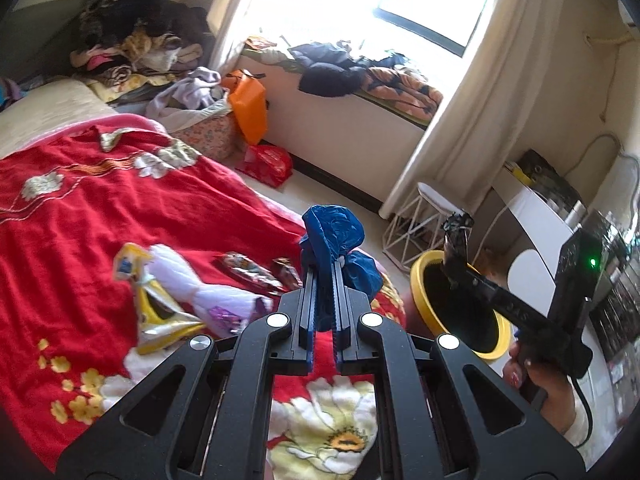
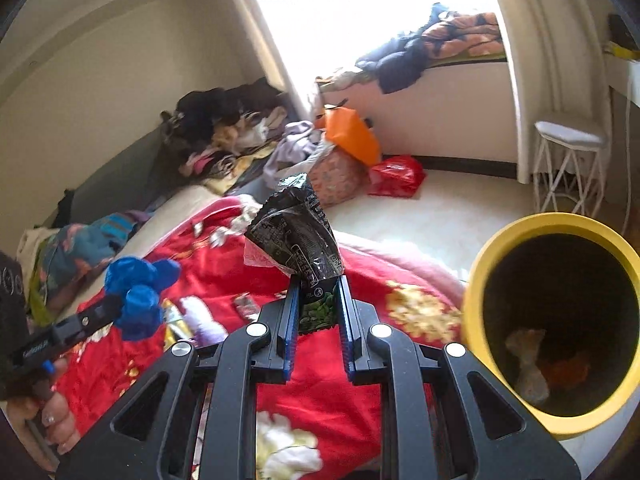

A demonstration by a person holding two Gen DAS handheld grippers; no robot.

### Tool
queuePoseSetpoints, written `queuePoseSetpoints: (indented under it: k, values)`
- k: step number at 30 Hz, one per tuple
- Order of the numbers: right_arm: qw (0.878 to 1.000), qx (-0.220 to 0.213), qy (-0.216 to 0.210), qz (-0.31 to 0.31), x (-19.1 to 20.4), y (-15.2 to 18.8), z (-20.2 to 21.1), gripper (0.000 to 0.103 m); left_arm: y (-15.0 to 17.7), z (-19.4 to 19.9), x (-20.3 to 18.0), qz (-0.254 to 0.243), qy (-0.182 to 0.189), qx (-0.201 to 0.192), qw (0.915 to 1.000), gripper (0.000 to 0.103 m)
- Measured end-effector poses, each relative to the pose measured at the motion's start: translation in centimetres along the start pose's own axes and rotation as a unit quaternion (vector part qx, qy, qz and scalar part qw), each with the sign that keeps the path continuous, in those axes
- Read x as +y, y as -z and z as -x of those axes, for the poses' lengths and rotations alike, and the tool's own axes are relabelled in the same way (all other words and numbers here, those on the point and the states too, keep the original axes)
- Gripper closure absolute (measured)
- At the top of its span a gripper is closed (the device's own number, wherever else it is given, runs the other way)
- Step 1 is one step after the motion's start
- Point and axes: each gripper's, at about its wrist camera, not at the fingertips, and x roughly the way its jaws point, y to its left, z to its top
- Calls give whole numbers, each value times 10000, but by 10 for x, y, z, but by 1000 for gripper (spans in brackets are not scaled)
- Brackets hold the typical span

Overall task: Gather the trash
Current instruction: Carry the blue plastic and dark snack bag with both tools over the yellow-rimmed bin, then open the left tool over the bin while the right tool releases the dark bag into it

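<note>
My left gripper (image 1: 324,266) is shut on a crumpled blue plastic bag (image 1: 334,236) and holds it above the red bedspread (image 1: 100,220); the bag also shows in the right wrist view (image 2: 138,290). My right gripper (image 2: 318,280) is shut on a black snack wrapper (image 2: 298,232), held up near the bin; the wrapper also shows in the left wrist view (image 1: 456,236). A yellow-rimmed bin (image 2: 500,248) stands beside the bed, with some trash inside; it also shows in the left wrist view (image 1: 420,272). A yellow and white wrapper (image 1: 160,308) and small dark wrappers (image 1: 252,270) lie on the bedspread.
Piles of clothes (image 1: 132,40) lie at the head of the bed. An orange bag (image 1: 250,106) and a red bag (image 1: 266,162) sit on the floor by the window ledge (image 1: 360,120). A white wire stool (image 1: 420,216) stands by the curtain.
</note>
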Motion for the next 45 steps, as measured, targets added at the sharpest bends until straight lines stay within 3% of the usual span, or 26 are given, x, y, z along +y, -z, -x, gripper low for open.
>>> queuePoseSetpoints:
  k: [27,45]
  values:
    - [9834,-349,1413,-1085,-124,5,41,86,27,-44,-84,-755,564,451,9945,99]
    - [9715,-227,1621,-1718,-168,19,47,86,39,-69,-126,-1173,725,672,9882,99]
